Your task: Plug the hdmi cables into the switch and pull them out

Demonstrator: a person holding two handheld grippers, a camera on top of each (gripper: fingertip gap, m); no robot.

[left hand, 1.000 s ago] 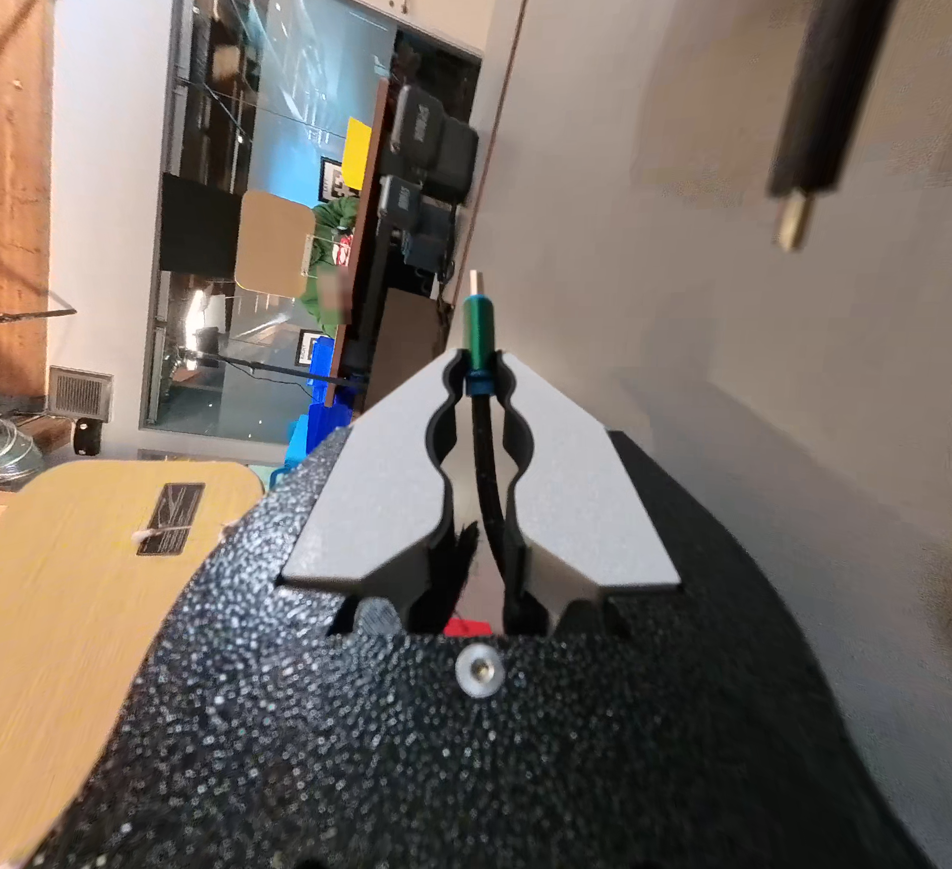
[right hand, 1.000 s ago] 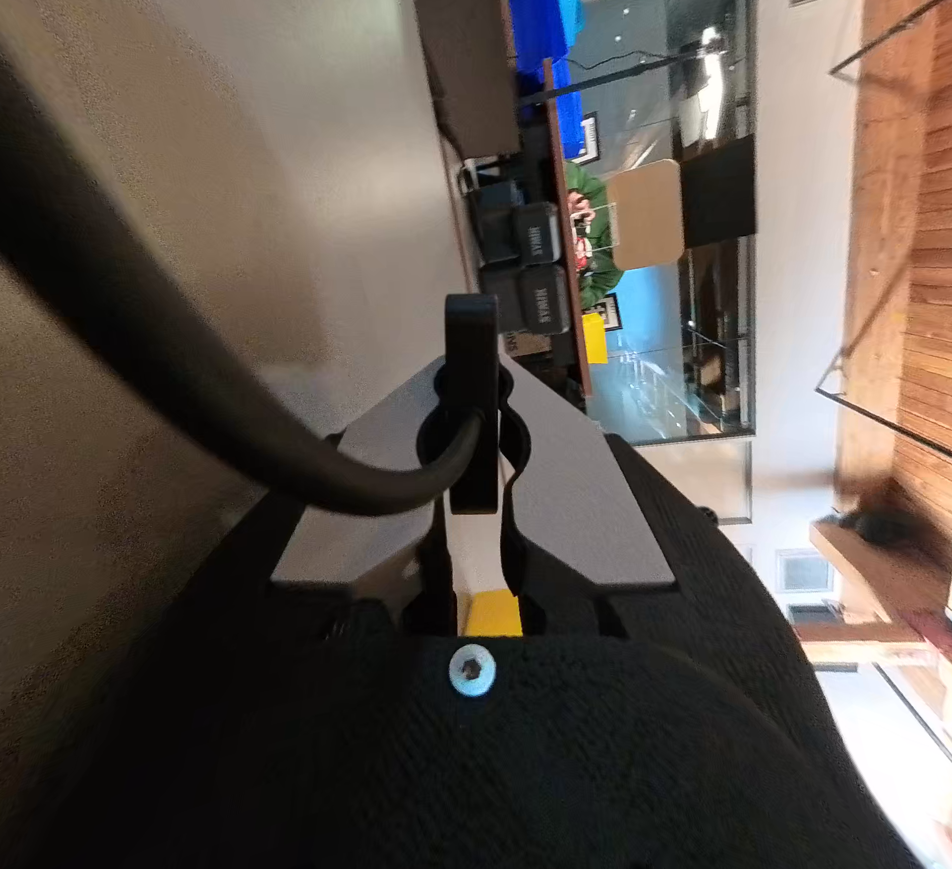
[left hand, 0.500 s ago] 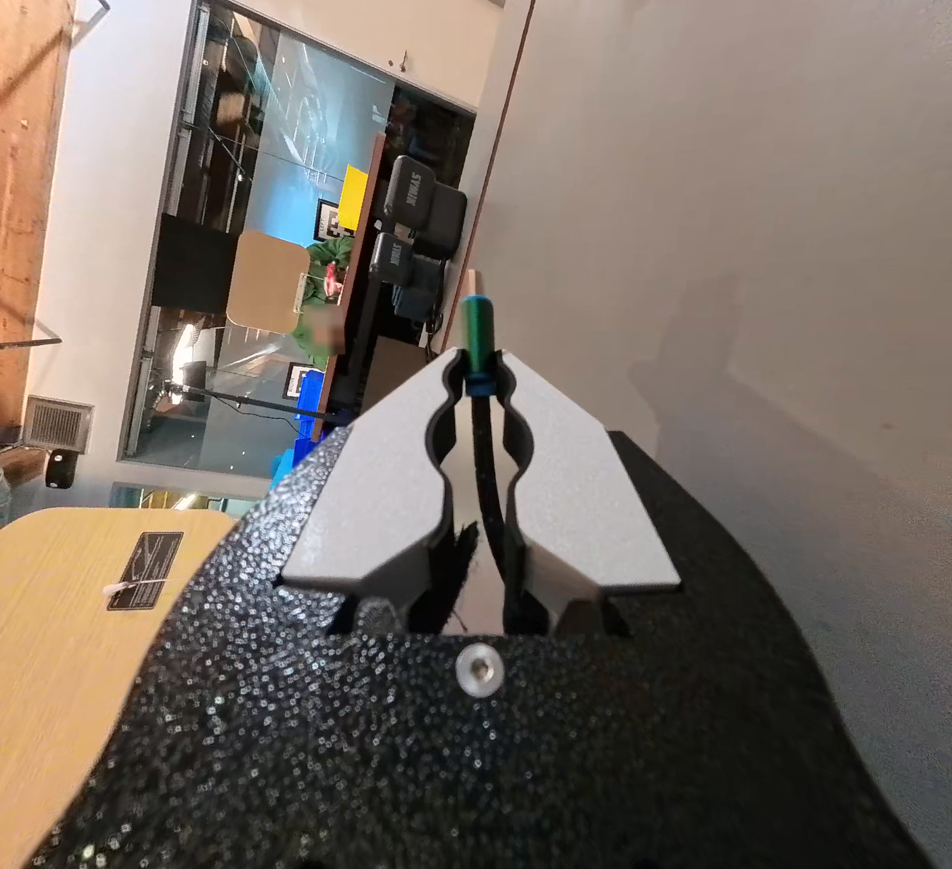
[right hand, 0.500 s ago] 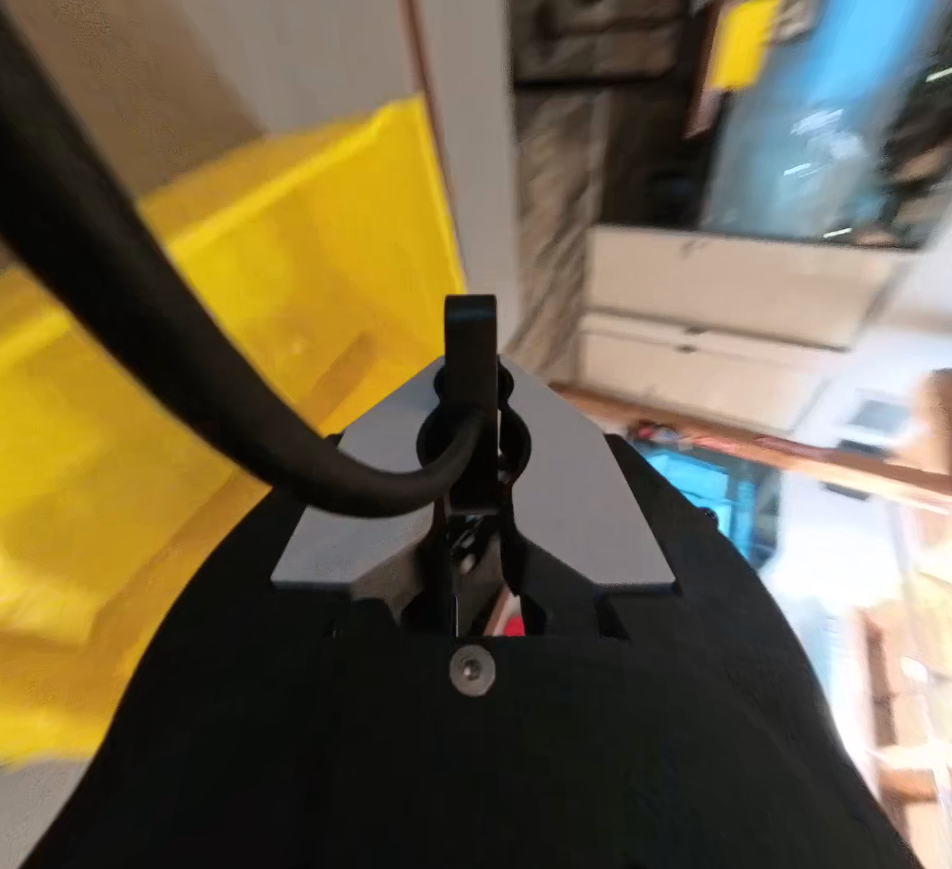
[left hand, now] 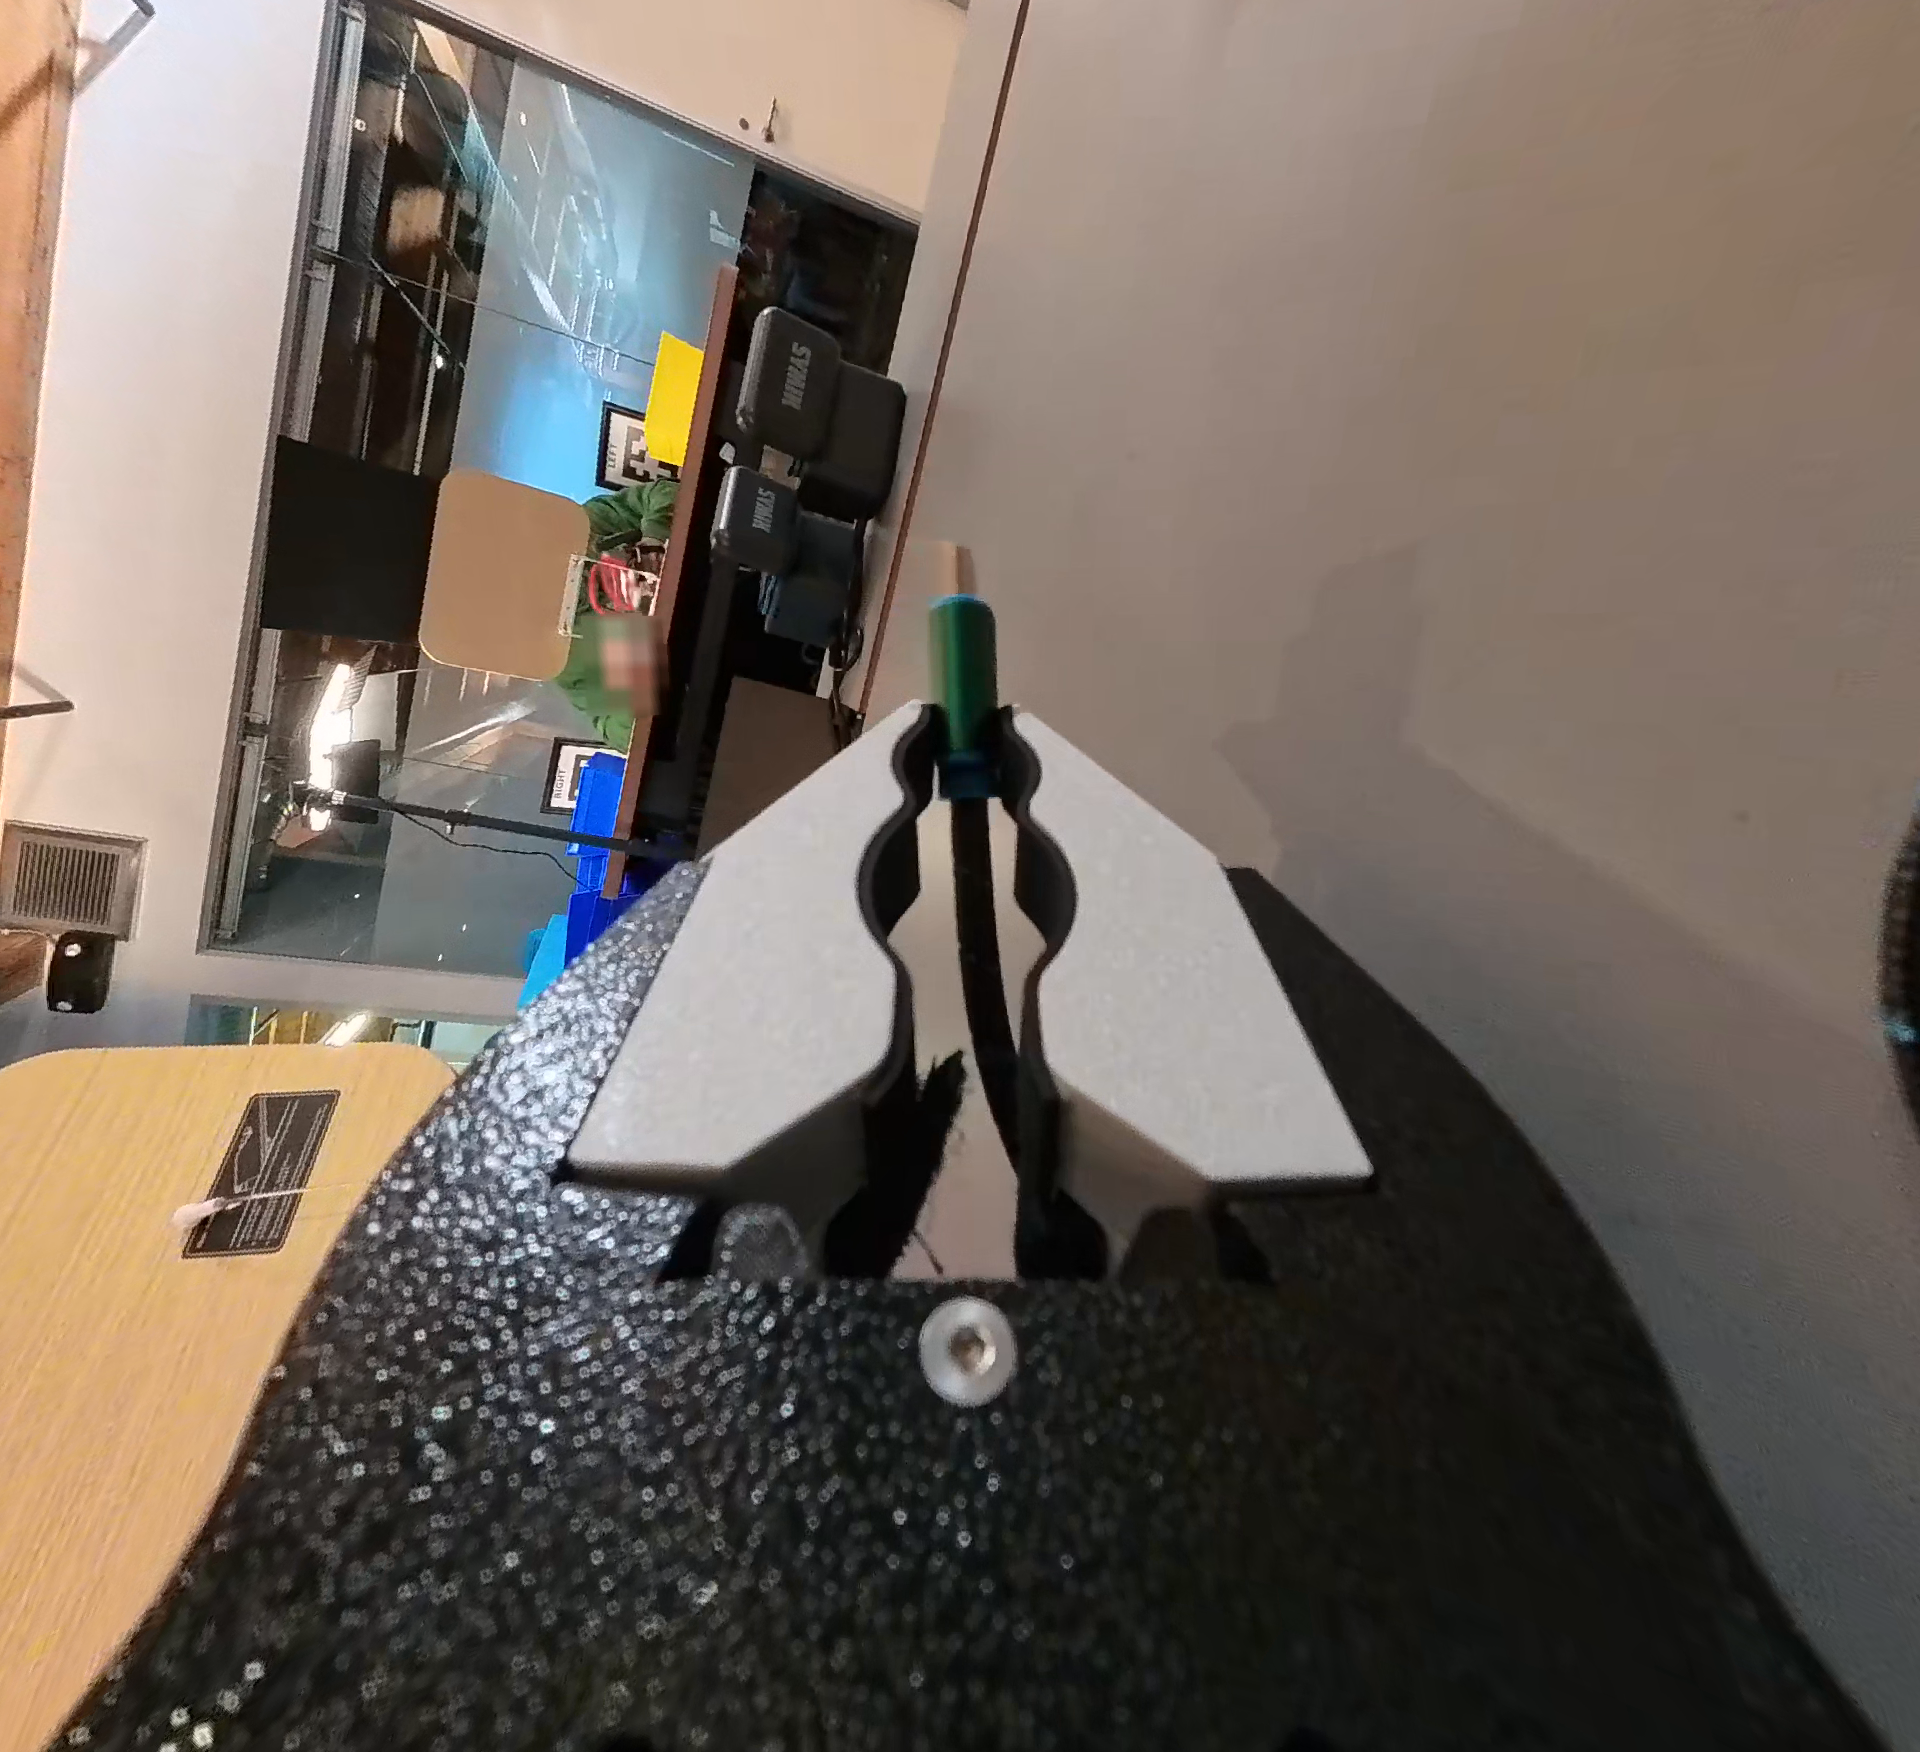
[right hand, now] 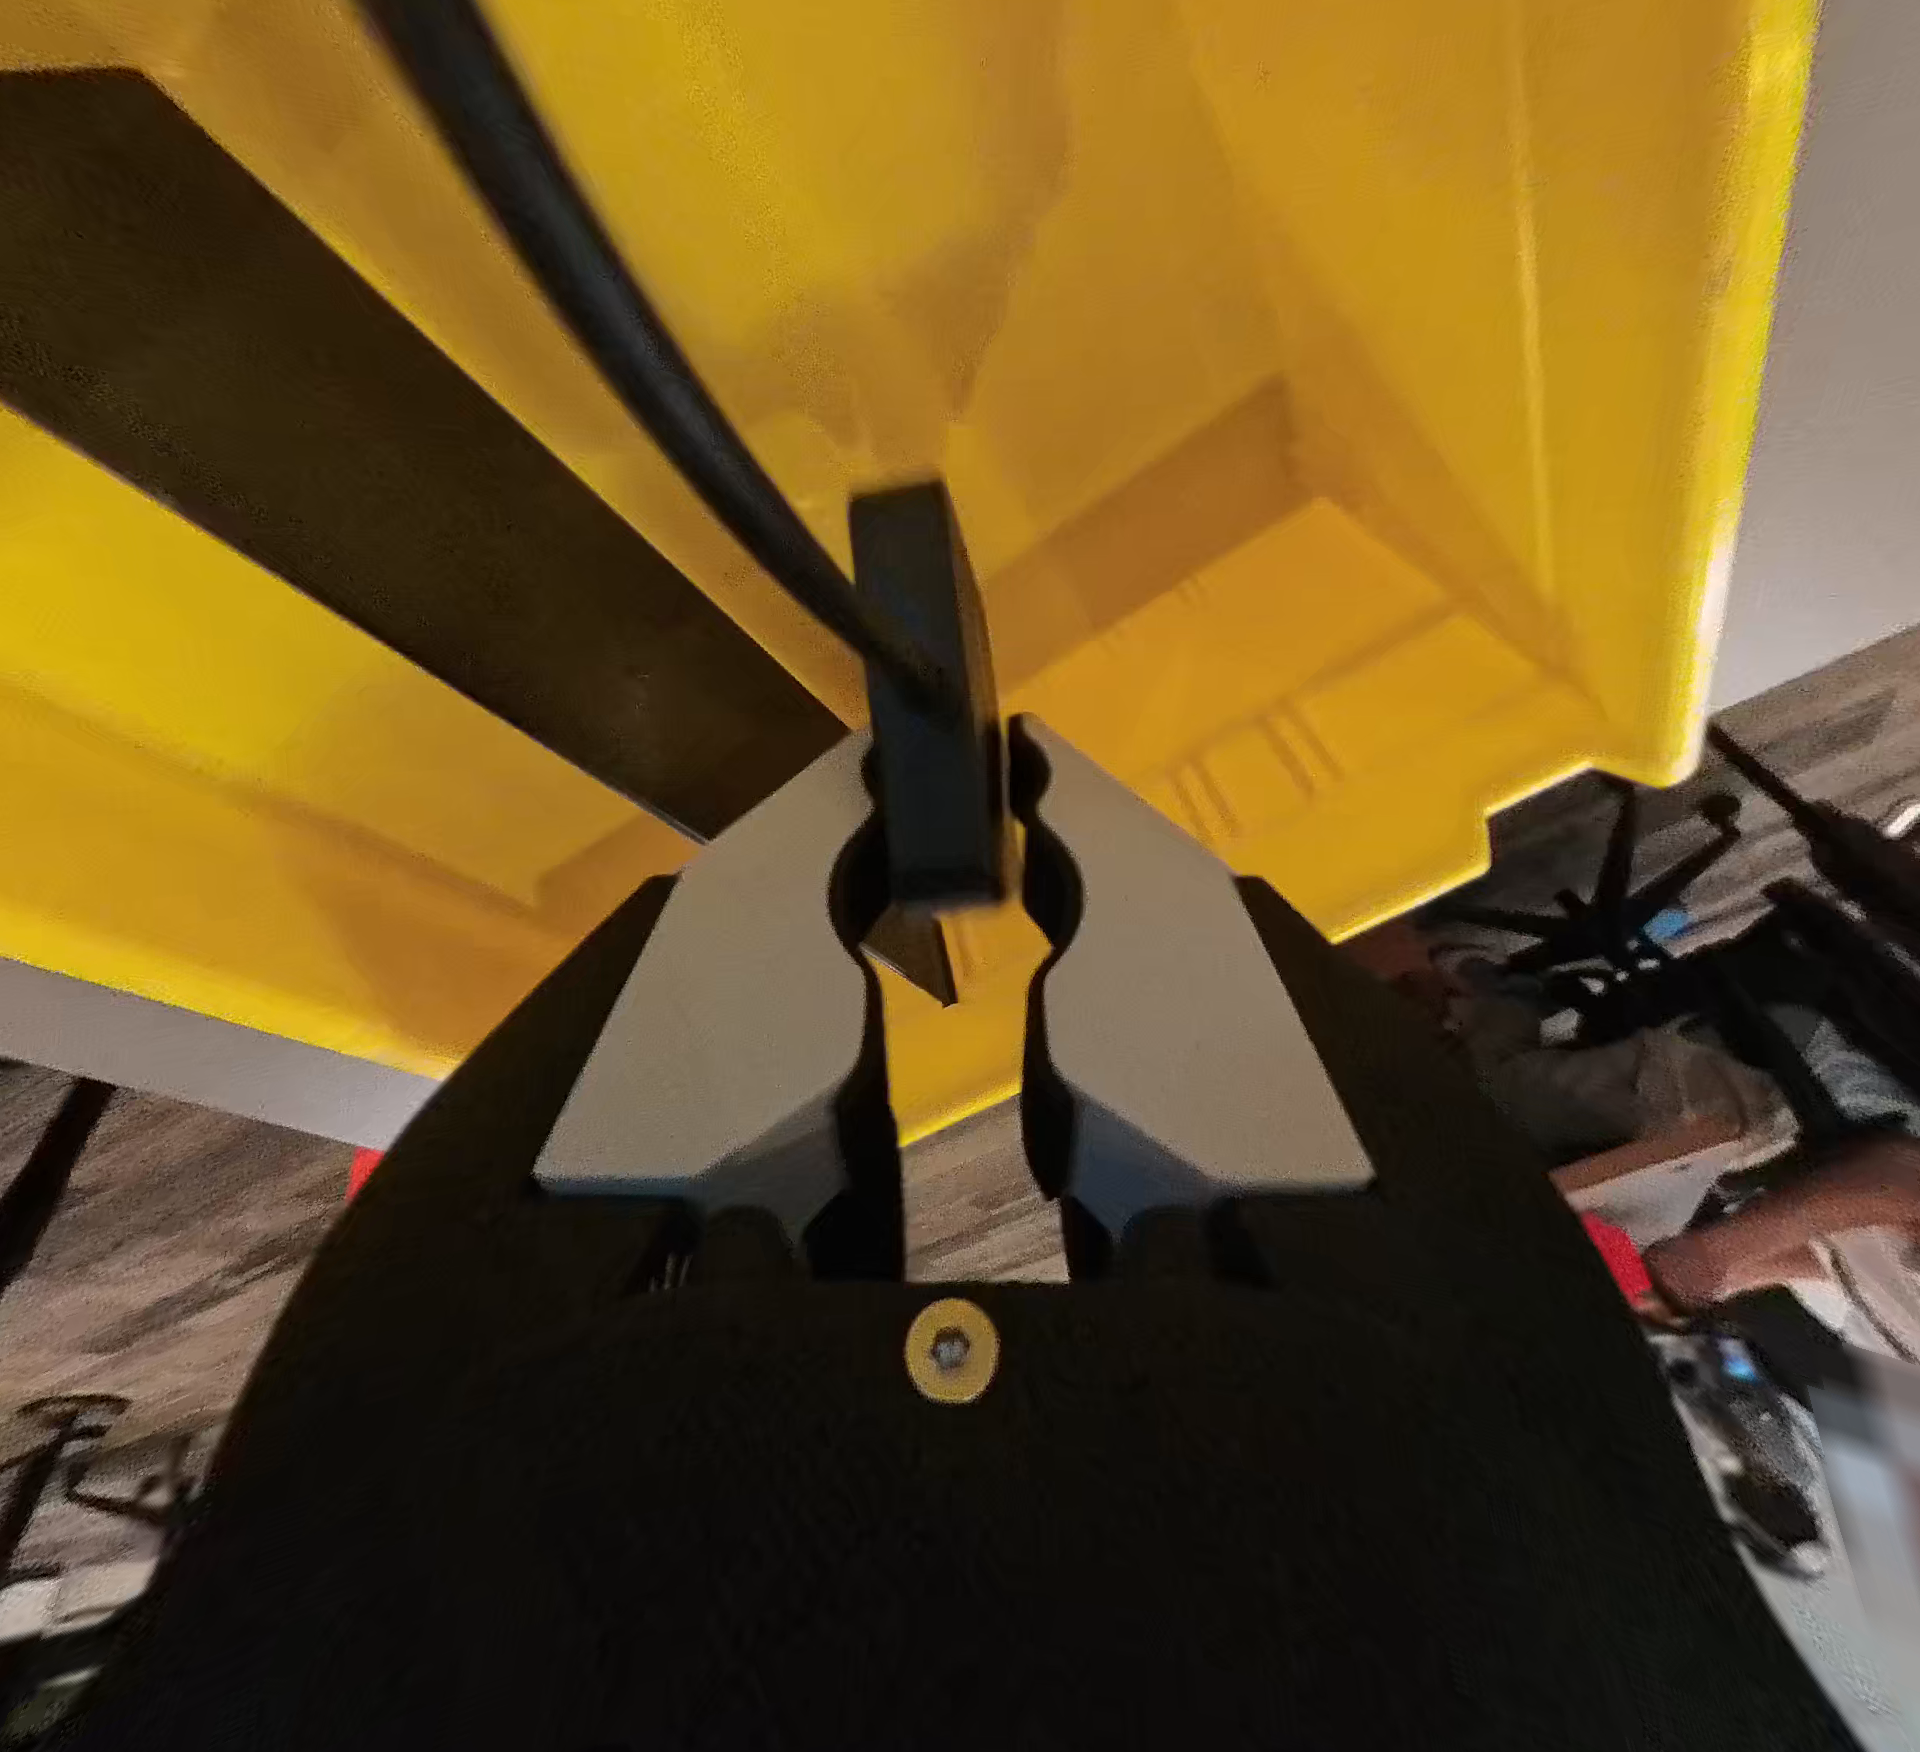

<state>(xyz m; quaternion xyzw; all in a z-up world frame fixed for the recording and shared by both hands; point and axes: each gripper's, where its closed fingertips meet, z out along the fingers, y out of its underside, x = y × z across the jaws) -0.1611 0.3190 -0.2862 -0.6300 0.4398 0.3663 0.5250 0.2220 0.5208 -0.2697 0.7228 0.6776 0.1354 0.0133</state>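
In the left wrist view my left gripper [left hand: 961, 731] is shut on a green HDMI plug [left hand: 961, 658]. The plug sticks out past the fingertips and its black cable [left hand: 982, 954] runs back between the jaws. It hangs over the pale table top [left hand: 1455, 455]. In the right wrist view my right gripper [right hand: 940, 746] is shut on a black HDMI plug [right hand: 925, 663], which sits tilted between the fingertips. Its black cable [right hand: 499, 144] runs up to the left. The plug is over a yellow bin [right hand: 1247, 248]. The switch is not in view.
A dark flat strip [right hand: 343, 393] lies across the yellow bin. Chair bases [right hand: 1621, 923] and a person's hand [right hand: 1766, 1255] show below the bin. A wooden board with a black label [left hand: 135, 1339], dark cases [left hand: 800, 414] and blue bins [left hand: 597, 819] are to the left.
My right gripper has swung away from the table top to over the yellow bin, and its plug has tilted and slid forward. The black plug has left the left wrist view.
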